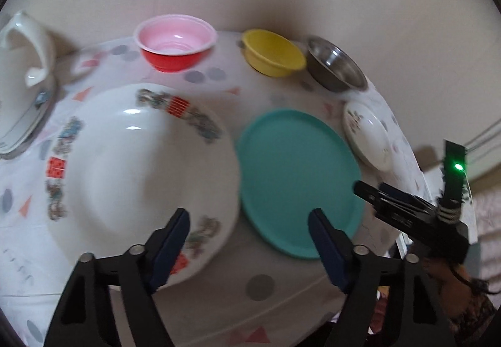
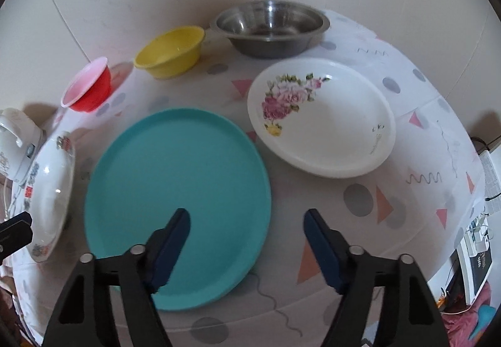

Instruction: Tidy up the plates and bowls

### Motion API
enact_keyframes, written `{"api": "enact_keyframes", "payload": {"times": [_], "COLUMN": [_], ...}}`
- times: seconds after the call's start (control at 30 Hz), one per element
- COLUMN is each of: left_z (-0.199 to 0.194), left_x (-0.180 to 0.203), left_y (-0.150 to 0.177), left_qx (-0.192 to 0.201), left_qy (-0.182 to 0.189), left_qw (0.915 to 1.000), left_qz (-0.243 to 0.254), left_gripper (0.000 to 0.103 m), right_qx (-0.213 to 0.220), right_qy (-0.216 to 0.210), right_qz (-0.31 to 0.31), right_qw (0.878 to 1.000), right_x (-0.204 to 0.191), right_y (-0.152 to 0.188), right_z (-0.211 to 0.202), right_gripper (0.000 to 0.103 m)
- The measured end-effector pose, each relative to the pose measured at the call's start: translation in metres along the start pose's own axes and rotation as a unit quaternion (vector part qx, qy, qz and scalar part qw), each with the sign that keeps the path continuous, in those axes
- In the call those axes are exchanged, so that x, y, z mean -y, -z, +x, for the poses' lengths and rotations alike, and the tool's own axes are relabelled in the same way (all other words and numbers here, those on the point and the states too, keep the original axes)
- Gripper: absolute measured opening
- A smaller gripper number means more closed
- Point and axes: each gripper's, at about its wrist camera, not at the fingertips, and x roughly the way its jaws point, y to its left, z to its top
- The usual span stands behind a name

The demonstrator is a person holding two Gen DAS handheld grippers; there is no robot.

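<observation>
Left gripper [image 1: 249,215]: jaws parted, empty, bottom centre, astride the gap between both plates.
Right gripper [image 2: 245,215]: jaws parted, empty; one finger over the teal plate [image 2: 175,200].
Patterned plate [image 1: 141,178]: left of frame, just beside the teal plate.
Rose plate [image 2: 322,118]: upper right.
Bowls: red bowl [image 2: 89,87], yellow bowl [image 2: 169,53], steel bowl [image 2: 269,28] along the top.
Advice: probably straddle one rim squarely, lift level.

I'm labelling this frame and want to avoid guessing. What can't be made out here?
- Left wrist view: near rim of the large white patterned plate, hidden behind the left gripper; motion blur smears its pattern.
- Right wrist view: near edge of the round teal plate, covered by the right gripper.
- White appliance: cut off by the fisheye edge.
</observation>
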Motion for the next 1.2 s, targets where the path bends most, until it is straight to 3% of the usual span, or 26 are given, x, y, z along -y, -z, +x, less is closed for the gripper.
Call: {"api": "enact_keyframes", "payload": {"times": [0.2, 0.33, 0.4, 0.5, 0.7, 0.83, 1.03, 1.2], "left_z": [0.005, 0.007, 0.007, 0.009, 0.021, 0.035, 0.064, 0.077], "left_x": [0.008, 0.014, 0.015, 0.020, 0.033, 0.045, 0.054, 0.062], "left_y": [0.004, 0.006, 0.008, 0.010, 0.015, 0.019, 0.017, 0.016], "left_qx": [-0.017, -0.021, -0.024, -0.033, -0.058, -0.081, -0.111, -0.105], "left_qy": [0.007, 0.007, 0.008, 0.012, 0.006, 0.006, 0.008, -0.033], "left_qw": [0.9998, 0.9996, 0.9994, 0.9990, 0.9969, 0.9943, 0.9922, 0.9915], "left_qz": [0.007, 0.016, 0.021, 0.029, 0.052, 0.069, 0.057, 0.069], "left_gripper": [0.054, 0.053, 0.053, 0.053, 0.053, 0.042, 0.040, 0.040], "right_qx": [-0.020, -0.017, -0.013, -0.011, -0.018, -0.022, -0.021, -0.019], "right_qy": [0.008, 0.003, -0.004, -0.006, -0.009, -0.010, -0.013, -0.021], "right_qz": [-0.002, -0.012, -0.013, -0.013, -0.001, 0.013, 0.024, 0.028], "right_qw": [1.000, 1.000, 1.000, 1.000, 1.000, 1.000, 0.999, 0.999], "right_x": [0.004, 0.005, 0.006, 0.008, 0.015, 0.026, 0.034, 0.037], "right_y": [0.006, 0.008, 0.010, 0.013, 0.015, 0.021, 0.026, 0.028], "right_z": [0.019, 0.018, 0.016, 0.013, 0.013, 0.008, 0.005, 0.005], "right_gripper": [0.042, 0.032, 0.020, 0.015, 0.012, 0.012, 0.012, 0.012]}}
